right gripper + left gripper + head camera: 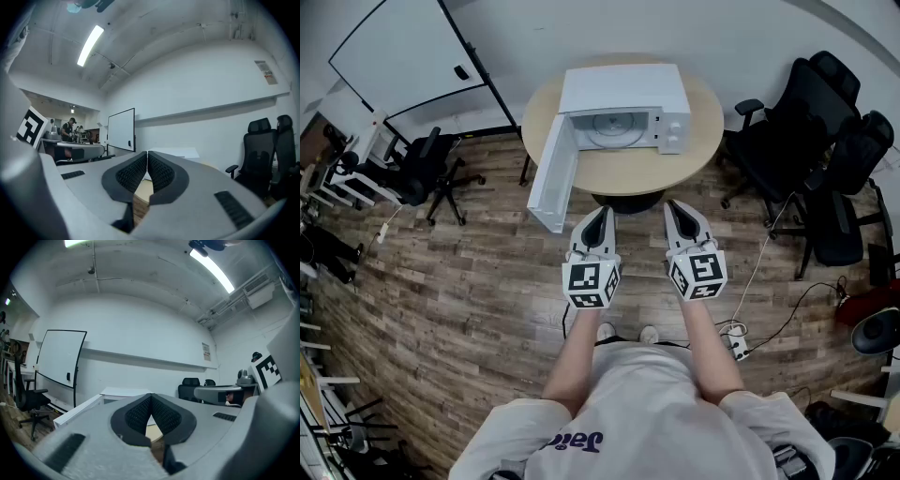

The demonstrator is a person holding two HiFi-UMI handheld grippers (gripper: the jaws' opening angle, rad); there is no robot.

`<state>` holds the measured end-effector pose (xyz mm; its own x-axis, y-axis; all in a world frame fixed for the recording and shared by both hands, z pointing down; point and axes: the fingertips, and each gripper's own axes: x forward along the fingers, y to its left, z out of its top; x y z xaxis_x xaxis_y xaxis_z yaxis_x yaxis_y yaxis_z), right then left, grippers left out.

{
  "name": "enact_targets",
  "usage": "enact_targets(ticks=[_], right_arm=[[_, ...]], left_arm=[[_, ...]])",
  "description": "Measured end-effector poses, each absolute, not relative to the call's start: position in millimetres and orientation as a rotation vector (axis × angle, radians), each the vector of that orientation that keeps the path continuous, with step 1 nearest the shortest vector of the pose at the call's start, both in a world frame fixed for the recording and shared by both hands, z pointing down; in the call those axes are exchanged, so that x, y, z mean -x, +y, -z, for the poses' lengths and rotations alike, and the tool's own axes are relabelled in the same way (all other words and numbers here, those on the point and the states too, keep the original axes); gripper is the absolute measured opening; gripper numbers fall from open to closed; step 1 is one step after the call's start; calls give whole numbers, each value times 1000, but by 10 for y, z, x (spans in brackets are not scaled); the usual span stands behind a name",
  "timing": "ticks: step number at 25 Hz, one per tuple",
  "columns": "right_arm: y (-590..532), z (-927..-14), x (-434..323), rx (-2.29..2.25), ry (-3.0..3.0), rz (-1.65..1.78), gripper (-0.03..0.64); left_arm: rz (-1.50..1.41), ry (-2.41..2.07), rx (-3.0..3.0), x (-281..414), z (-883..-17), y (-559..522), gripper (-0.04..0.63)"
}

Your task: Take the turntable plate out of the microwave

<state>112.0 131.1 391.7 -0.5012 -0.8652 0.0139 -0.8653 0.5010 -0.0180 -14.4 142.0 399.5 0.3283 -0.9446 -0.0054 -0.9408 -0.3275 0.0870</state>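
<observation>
Head view: a round worktop (623, 173) on a wood-plank floor (469, 300) carries the white microwave (623, 94), its door (551, 183) swung open to the left. The turntable plate (614, 129) lies inside. Black chairs (825, 159) stand to the right and a whiteboard (403, 47) far left.

Left gripper view: the left gripper (151, 397) has its jaws pressed together, holding nothing.

Right gripper view: the right gripper (146, 153) is the same, with its jaws closed and empty.

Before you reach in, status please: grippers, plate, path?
Left gripper and right gripper shut, empty. Plate inside microwave on table, door open. No obstacle seen.
</observation>
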Motion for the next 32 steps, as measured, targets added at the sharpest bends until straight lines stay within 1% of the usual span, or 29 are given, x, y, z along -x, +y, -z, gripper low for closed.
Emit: enact_targets(ticks=[5,9,16,24,32], right_arm=[[1369,-4033,-1310,-1545,-2723,-72,20],[1412,-4202,-1416,-1548,-2718,-176,20],[1214,-4377,-1357,-1534,-2737,-340,20],[736,-4533,-1089,-1494,-2692,-357,20],[125,-4530,-688,-1453,-2682,-333,20]], left_arm=[[79,-1795,-2490,-37,-4014,1491,15],[52,-1796,-2456,-116,-4130,1618,15],[33,-1800,-2427,-66,-4252,1510,15],[90,-1762,-2435,60,-4325,902,15],[80,-1690,-2490,208,-4308,172,15]])
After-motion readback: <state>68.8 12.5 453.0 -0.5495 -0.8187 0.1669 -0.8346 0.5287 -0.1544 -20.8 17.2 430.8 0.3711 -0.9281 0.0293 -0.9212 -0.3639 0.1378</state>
